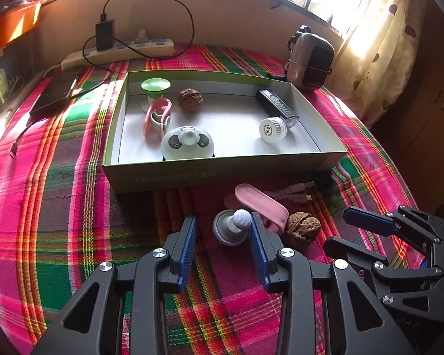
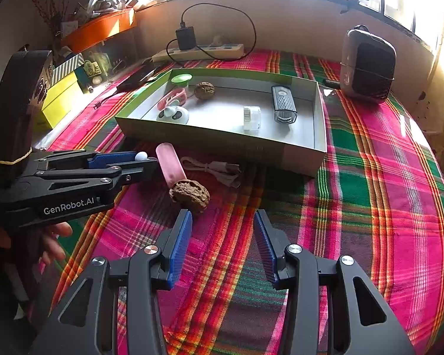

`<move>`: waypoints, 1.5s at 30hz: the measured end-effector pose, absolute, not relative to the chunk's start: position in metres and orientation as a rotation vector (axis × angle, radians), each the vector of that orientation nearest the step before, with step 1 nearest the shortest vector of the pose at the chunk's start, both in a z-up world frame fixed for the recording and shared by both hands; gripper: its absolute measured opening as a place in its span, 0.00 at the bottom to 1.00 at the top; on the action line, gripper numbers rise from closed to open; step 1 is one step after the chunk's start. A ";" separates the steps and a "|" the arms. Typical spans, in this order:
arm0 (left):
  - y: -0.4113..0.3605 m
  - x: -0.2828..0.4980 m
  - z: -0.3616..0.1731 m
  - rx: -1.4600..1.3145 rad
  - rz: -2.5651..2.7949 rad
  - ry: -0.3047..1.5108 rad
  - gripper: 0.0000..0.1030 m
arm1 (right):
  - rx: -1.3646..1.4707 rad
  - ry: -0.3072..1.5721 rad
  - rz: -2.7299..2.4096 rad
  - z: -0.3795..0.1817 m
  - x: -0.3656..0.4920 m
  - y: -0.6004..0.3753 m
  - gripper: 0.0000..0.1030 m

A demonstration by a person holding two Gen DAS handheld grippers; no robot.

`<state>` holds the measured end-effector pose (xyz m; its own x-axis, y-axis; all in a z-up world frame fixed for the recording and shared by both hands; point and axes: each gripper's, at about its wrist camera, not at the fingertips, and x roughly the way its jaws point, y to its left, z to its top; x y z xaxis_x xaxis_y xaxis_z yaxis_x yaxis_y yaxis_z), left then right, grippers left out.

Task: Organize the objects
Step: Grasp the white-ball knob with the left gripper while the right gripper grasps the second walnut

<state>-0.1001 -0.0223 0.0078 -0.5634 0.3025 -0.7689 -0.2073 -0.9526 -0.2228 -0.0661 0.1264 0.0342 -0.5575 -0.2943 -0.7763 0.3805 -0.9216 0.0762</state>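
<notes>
Straddling the small gray knob (image 1: 232,227), your left tool (image 1: 223,236) stands wide, one pad just beside the knob's white ball top and the other well clear; nothing is gripped. Your right tool (image 2: 222,245) hangs open and empty over the plaid cloth (image 2: 370,207), just short of the loose walnut (image 2: 189,195). The knob stands on its round base on the cloth, in front of the open box (image 1: 222,174), with the pink clip (image 1: 262,202) just behind it. I judge the knob light and rigid, its ball smooth and prone to squirt from flat pads. Take hold lower, across the neck or base. The walnut looks hard and ridged; grip it across its widest part. Several things already lie inside the box.
</notes>
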 end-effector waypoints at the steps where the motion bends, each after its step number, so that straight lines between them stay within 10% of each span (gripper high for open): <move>1: -0.023 -0.101 0.008 -1.279 2.541 -0.154 0.33 | 1.208 0.140 -2.472 0.034 -0.067 0.126 0.43; 45: -0.055 -0.103 0.004 -1.254 2.574 -0.177 0.22 | 1.205 0.251 -2.494 0.019 -0.089 0.092 0.43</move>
<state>-0.1028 -0.0551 0.0043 -0.5880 0.2945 -0.7534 -0.1884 -0.9556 -0.2265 -0.0890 0.0917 0.0195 -0.5725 -0.2403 -0.7839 0.3917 -0.9201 -0.0040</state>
